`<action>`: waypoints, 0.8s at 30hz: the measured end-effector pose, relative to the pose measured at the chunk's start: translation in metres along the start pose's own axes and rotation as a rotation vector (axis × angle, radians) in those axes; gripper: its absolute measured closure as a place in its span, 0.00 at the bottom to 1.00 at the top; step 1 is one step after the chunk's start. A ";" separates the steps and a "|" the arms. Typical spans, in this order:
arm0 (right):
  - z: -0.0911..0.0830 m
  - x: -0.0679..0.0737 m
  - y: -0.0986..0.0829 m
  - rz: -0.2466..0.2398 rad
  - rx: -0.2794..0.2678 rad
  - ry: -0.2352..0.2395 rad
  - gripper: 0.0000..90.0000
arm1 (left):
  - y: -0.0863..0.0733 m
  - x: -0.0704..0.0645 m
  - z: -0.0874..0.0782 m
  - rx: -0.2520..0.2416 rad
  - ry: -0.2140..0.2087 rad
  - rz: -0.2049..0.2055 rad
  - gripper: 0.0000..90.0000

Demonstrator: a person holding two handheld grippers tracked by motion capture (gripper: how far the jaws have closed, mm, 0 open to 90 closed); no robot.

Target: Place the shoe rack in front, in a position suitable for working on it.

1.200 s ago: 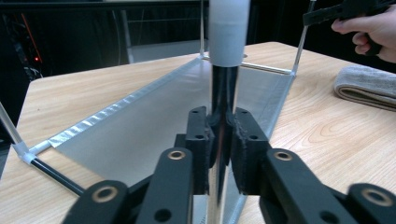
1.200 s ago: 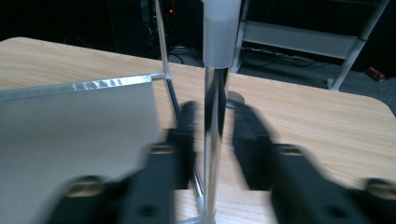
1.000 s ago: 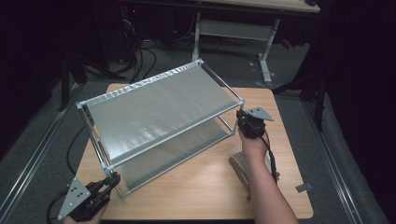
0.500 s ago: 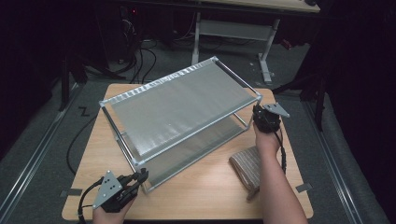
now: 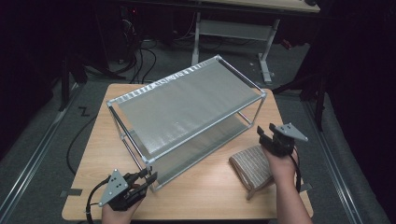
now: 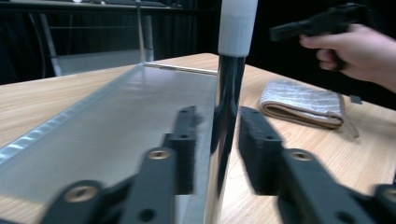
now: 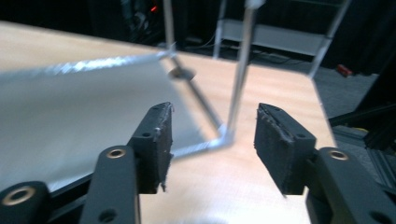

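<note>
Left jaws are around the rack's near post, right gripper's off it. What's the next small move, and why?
Probably close the left gripper on the corner post: it stands between the open jaws, ungripped. The right gripper is open, with the rack corner ahead of it.

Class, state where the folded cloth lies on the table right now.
In the high view the folded cloth lies on the table's near right part, beside the rack, under the right hand.

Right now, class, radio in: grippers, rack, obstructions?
Left gripper open around rack's front post. Right gripper open, off the rack. Folded cloth beside it.
</note>
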State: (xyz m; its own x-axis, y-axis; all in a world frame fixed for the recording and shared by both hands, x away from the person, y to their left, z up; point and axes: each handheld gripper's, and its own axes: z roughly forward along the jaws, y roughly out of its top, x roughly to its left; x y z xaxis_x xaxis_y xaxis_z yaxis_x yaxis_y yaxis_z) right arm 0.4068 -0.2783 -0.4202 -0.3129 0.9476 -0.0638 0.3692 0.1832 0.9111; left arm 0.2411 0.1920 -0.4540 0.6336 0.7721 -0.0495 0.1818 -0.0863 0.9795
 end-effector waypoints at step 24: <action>-0.059 0.028 -0.093 -0.013 0.236 0.040 0.00 | -0.019 0.003 0.027 0.212 0.034 -0.041 0.13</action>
State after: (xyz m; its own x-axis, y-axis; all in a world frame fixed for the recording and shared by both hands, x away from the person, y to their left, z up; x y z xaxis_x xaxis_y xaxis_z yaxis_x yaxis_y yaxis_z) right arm 0.3123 -0.2840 -0.4823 -0.3523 0.9343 -0.0545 0.5576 0.2562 0.7896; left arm 0.2595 0.1791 -0.4779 0.5976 0.7979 -0.0788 0.3632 -0.1817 0.9138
